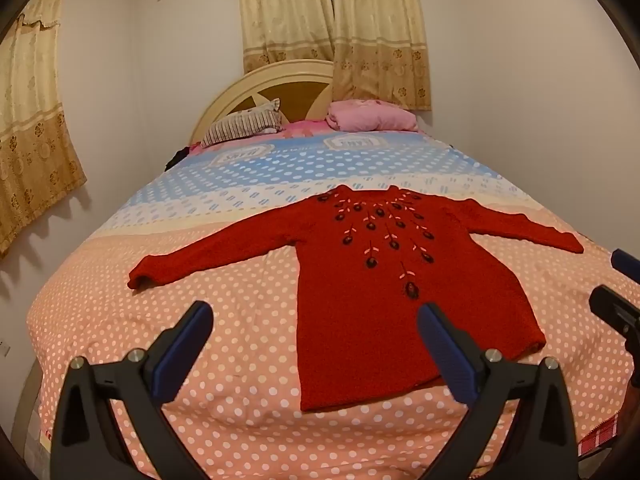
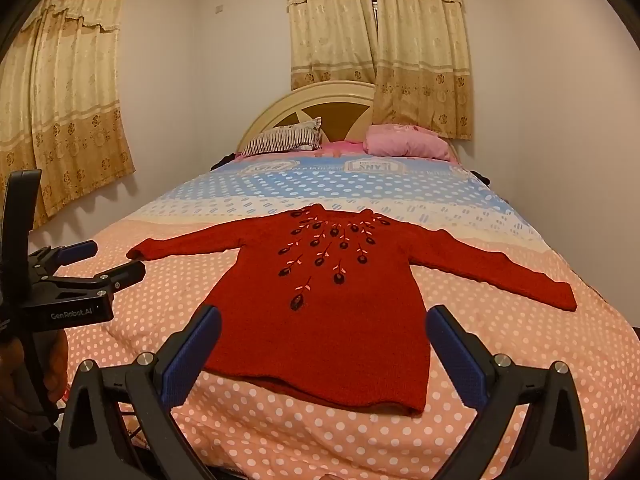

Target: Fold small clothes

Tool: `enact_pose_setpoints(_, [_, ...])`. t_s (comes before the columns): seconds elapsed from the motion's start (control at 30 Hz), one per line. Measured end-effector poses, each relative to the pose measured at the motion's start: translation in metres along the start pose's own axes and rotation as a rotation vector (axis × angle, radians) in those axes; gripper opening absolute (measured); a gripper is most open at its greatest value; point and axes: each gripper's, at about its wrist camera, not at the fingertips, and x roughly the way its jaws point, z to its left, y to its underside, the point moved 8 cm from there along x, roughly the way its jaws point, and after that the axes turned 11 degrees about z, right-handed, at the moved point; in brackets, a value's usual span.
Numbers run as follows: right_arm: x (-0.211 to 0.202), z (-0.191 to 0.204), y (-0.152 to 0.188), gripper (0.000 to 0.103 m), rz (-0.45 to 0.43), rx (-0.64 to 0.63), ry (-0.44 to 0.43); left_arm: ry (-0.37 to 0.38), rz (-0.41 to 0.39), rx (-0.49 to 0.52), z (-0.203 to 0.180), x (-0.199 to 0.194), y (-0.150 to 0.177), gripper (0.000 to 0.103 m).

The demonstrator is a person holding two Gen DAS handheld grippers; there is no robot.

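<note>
Just ahead of open claws (image 1: 316, 330): sweater (image 1: 384, 280)

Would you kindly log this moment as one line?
red knitted sweater: flat on dotted bedspread, unfolded | left gripper: open, empty | right gripper: open, empty

The dark item (image 1: 176, 157) beside the striped pillow (image 1: 244, 126) is too small to identify.

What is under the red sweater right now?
The red sweater lies flat, sleeves spread, on the polka-dot bedspread, which shows all around it. Whatever lies beneath the knit itself is covered; no bulge shows.
</note>
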Motion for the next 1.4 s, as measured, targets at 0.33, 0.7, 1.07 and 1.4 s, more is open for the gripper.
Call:
enact_pose_setpoints(0.33, [-0.0001, -0.0003, -0.0003, 0.102, 0.001, 0.005, 0.002, 0.002, 0.007, 0.000, 0.0054, 0.0034, 0.0025, 0.103])
enact_pose_setpoints(0.7, [0.0011, -0.0021, 0.0009, 0.102, 0.005, 0.007, 0.002, 0.000, 0.013, 0.002, 0.0043, 0.0064, 0.0032, 0.103])
enact_pose_setpoints(1.07, [0.0011, -0.0031, 0.0005, 0.102, 0.005, 0.008, -0.001, 0.001, 0.013, 0.002, 0.0033, 0.0066, 0.0030, 0.103])
enact_pose_setpoints(1.4, [0.0011, -0.0024, 0.0009, 0.102, 0.005, 0.007, -0.001, 0.000, 0.013, 0.001, 0.0033, 0.0065, 0.0026, 0.103])
